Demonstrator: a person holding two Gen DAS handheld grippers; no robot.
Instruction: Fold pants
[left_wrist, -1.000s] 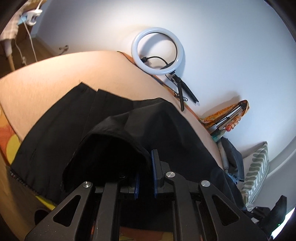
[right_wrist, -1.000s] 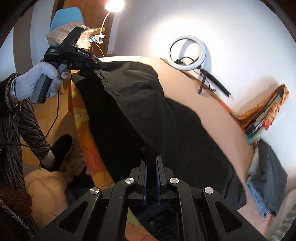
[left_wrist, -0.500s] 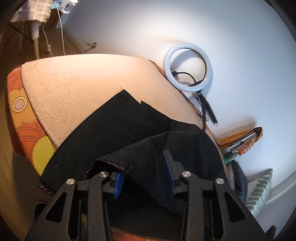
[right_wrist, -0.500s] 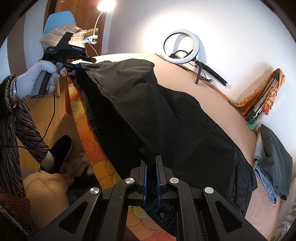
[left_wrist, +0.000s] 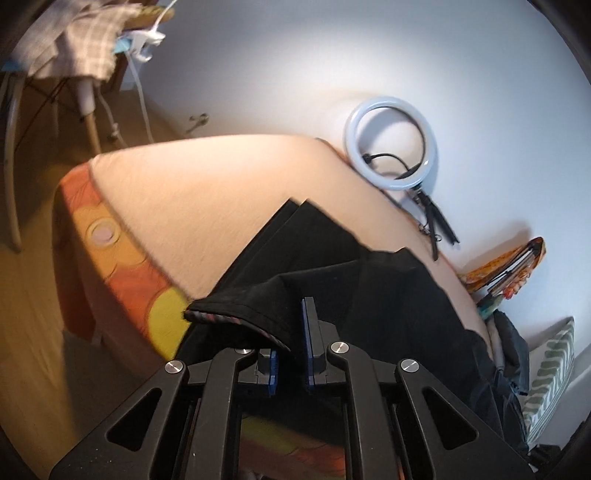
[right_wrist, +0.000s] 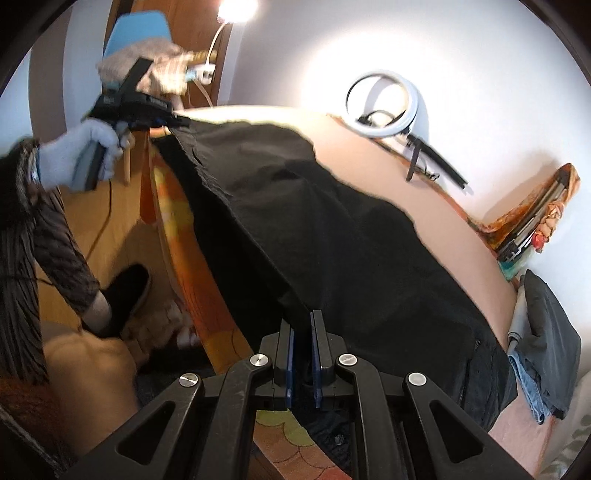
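Observation:
Black pants (right_wrist: 332, 221) lie spread along a peach-covered bed (right_wrist: 424, 177), one long edge lifted and stretched taut between my two grippers. My left gripper (left_wrist: 291, 332) has its jaws closing on a folded hem with a striped lining, and cloth sits between the pads. In the right wrist view that left gripper (right_wrist: 173, 118) is held by a gloved hand (right_wrist: 70, 158) at the pants' far end. Near the bed's side edge, my right gripper (right_wrist: 303, 321) is shut on the dark fabric. The pants (left_wrist: 369, 295) run on to the right.
A ring light (left_wrist: 391, 142) leans on the wall behind the bed. Folded grey and denim clothes (right_wrist: 543, 332) lie at the bed's right end by a patterned pillow (left_wrist: 550, 369). A chair with plaid cloth (left_wrist: 74, 40) stands on the wooden floor. A dark shoe (right_wrist: 125, 295) is beside the bed.
The left jaws widened half a second ago and have narrowed again on the hem. The left gripper has moved along the bed toward its corner. The right gripper has kept its hold and place.

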